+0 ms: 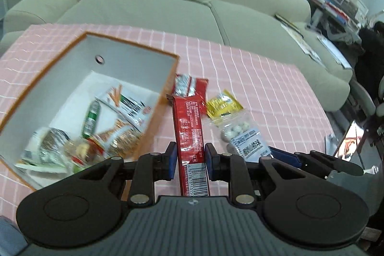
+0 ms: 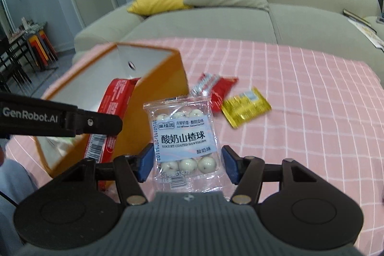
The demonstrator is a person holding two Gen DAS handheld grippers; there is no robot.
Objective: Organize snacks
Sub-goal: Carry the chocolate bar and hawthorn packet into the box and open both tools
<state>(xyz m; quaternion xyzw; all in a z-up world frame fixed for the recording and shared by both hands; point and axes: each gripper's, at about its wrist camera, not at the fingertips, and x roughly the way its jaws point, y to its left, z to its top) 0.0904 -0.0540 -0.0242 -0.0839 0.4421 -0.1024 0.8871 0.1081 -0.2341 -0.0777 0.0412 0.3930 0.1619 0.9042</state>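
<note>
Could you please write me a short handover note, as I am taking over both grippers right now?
Left gripper: shut on the long red snack bar, lifted beside the orange box.
Right gripper: holds the clear bag of yogurt-coated hawthorn balls, raised above the pink checked tablecloth.
Done: several snacks already lie inside the box.
Left: drop both held packs into the box, then collect the red packet and the yellow packet on the cloth to the right of the box.
</note>
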